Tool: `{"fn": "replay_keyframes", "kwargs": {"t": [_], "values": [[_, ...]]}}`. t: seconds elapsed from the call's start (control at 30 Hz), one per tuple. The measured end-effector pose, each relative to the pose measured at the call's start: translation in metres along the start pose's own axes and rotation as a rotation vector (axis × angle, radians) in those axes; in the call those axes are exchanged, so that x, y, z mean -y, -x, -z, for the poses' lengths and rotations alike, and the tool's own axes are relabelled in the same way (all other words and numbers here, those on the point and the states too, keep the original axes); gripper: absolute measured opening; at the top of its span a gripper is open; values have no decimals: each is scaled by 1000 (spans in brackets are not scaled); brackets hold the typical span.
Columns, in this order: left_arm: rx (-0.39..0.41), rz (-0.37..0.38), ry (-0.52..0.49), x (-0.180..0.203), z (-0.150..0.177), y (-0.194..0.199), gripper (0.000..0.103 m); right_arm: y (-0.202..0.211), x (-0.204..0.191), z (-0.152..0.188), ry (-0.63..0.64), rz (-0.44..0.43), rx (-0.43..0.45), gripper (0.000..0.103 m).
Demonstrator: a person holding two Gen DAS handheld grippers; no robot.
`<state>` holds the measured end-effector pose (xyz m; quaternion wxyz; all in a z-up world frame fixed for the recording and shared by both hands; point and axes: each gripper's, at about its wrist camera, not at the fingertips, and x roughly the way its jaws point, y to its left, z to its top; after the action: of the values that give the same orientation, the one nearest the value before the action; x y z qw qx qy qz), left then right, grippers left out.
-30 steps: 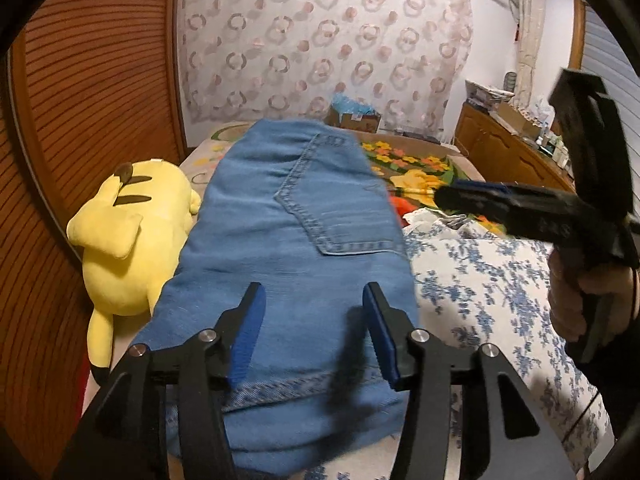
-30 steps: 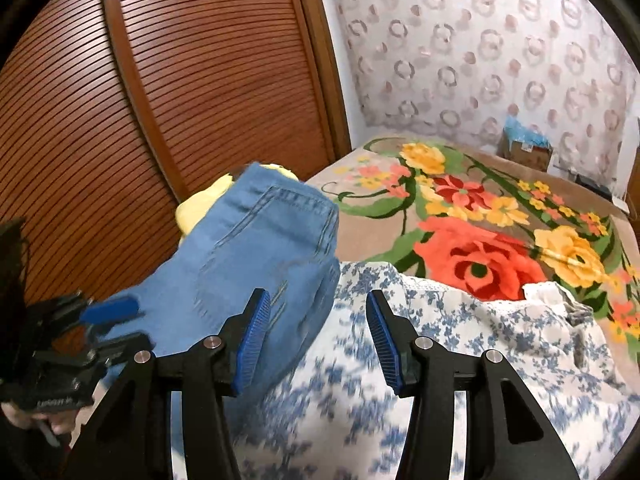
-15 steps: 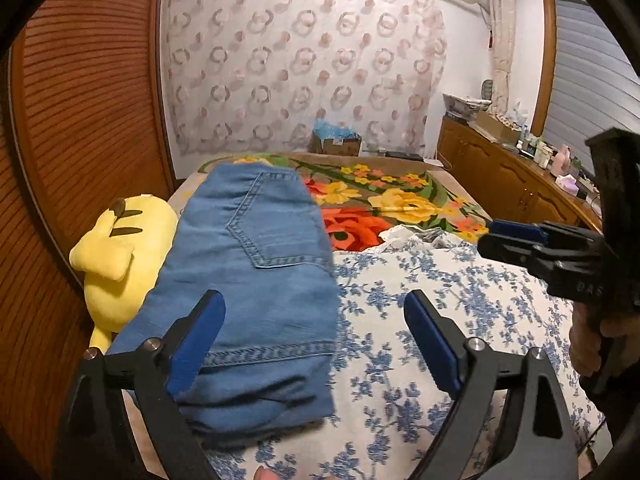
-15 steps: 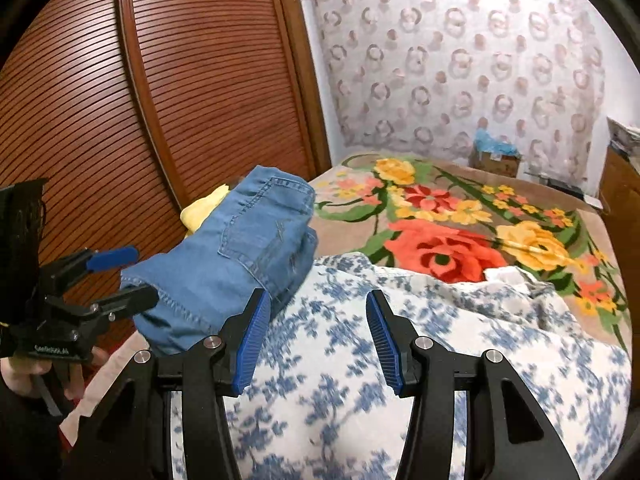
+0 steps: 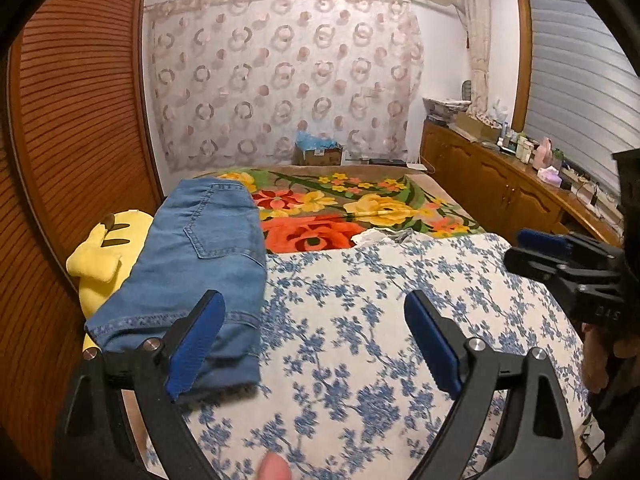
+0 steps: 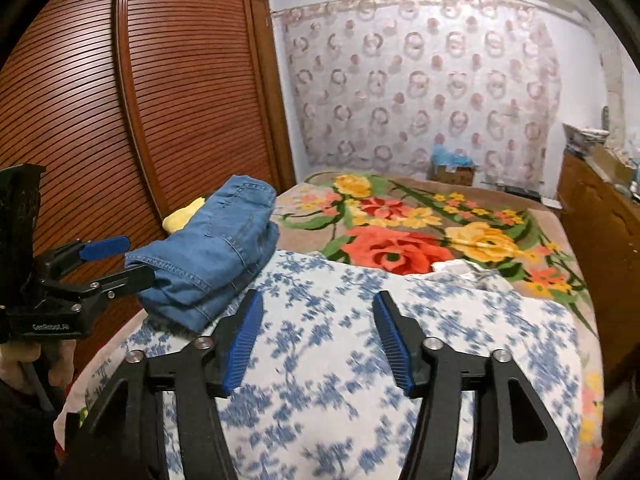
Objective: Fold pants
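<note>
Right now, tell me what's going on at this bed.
A person holds a claw in each hand over the blue-flowered bedspread. The folded jeans lie in a stack at the bed's left edge, beside a yellow plush toy. The left claw and the right claw are both open and hold nothing. The fold looks finished.

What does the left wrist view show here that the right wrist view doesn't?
Only the left wrist view shows the plush toy's ear and back, and the window blind. Only the right wrist view shows the stacked layers at the folded jeans' side. Both show the jeans lying free on the bed and both grippers, left gripper and right gripper, open.
</note>
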<state>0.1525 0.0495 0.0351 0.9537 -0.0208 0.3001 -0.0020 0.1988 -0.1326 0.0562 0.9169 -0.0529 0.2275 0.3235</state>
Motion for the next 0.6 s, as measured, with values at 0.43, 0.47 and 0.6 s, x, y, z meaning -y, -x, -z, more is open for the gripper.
{"fn": "replay_keyframes", "kwargs": {"t": [0.43, 0.47, 0.6], "values": [[38, 43, -11, 54, 33, 44, 92, 110, -10, 59, -56, 164, 90, 68], [44, 41, -12, 56, 34, 48, 92, 117, -12, 61, -63, 177, 97, 68], [71, 31, -20, 64, 40, 66, 92, 139, -21, 70, -75, 218, 126, 68]]}}
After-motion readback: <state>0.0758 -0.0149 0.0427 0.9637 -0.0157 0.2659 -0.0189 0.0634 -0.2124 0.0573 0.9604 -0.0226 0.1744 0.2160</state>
